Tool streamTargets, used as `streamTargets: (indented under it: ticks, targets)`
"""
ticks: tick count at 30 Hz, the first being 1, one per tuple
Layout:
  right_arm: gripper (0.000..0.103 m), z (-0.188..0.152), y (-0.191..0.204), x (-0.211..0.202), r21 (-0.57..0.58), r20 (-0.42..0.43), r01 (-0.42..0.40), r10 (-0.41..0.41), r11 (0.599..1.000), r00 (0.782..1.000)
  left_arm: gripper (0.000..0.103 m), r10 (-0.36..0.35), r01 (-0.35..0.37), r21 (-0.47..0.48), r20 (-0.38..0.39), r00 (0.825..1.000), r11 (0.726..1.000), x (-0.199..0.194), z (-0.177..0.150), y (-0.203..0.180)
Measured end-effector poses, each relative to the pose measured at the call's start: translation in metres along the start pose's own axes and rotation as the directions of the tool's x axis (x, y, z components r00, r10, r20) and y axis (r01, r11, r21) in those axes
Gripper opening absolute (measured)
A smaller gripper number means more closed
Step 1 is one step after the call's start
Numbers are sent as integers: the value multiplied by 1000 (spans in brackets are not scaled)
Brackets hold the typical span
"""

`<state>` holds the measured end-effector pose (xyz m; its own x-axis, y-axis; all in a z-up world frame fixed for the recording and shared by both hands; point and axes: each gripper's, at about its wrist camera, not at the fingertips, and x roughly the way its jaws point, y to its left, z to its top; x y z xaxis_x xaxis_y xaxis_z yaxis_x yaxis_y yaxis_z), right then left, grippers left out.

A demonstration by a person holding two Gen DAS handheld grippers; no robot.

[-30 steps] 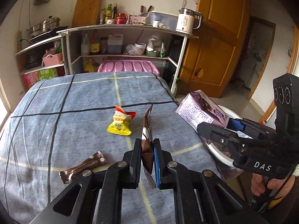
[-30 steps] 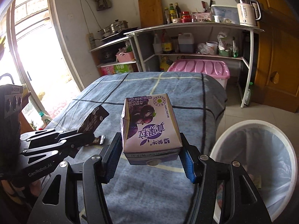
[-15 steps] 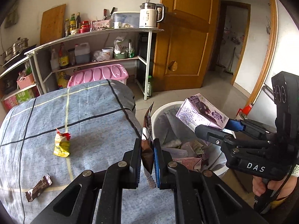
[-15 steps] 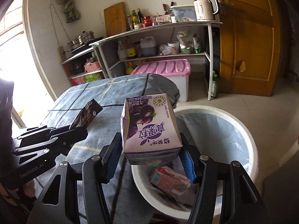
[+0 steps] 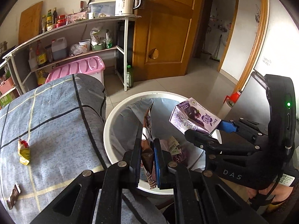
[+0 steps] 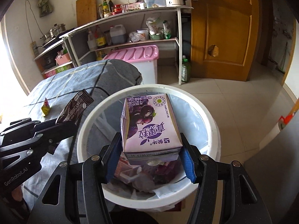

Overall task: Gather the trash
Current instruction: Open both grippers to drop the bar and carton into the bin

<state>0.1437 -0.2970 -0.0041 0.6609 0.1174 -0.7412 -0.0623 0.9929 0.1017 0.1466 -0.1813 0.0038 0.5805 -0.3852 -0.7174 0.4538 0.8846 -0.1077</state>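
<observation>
Carton (image 6: pixel 151 125) and wrapper (image 5: pixel 147 145) above bin (image 6: pixel 211 128)

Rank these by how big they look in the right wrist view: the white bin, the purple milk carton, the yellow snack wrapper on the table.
1. Round white plastic bin
2. Purple cardboard milk carton, though nearness to the camera enlarges it
3. Crumpled yellow snack wrapper, smallest and farthest

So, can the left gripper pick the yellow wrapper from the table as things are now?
Probably not yet. The left gripper is shut on the brown wrapper over the bin; the yellow wrapper lies uncovered.
</observation>
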Motion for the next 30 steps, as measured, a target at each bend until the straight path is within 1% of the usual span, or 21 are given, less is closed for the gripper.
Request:
streamTargets:
  ticks: [3,5,7,8,10,12,16,19,22,30]
  targets:
    - [59,-2,-8,8,4,-33,19,-19,1000,999,13,-22,22,-15,-22,999,1000,10,1,-1]
    - [59,-2,-12,11,8,-38,11,-11,1000,999,18,-11,10,-20,-29,1000,1000,12,1,0]
    - [59,-4,-14,13,5,-41,22,-21,1000,999,42,0,-1,-17,-32,999,1000,13,0,1]
    - [59,-4,-14,14,1,-42,32,-32,999,999,44,-6,5,-25,-34,999,1000,13,-1,2]
    - [59,-5,-16,17,5,-47,44,-44,999,998,45,-12,11,-37,-33,999,999,12,-2,5]
    - [60,-8,-16,16,17,-48,41,-41,999,998,45,8,-9,-33,-27,1000,999,9,-2,8]
    - [60,-8,-11,12,28,-36,27,-26,999,999,46,12,-12,-45,-11,1000,999,1,-3,15]
    - [60,-7,-7,8,32,-24,23,-22,999,999,47,33,-33,-45,10,999,998,-9,-5,21]
    - [60,-6,0,3,35,-5,10,-10,999,1000,48,35,-34,-55,24,999,998,-19,-6,29]
    - [60,-3,31,-9,16,31,-14,13,1000,999,48,71,-65,-89,66,995,994,-49,-16,51]
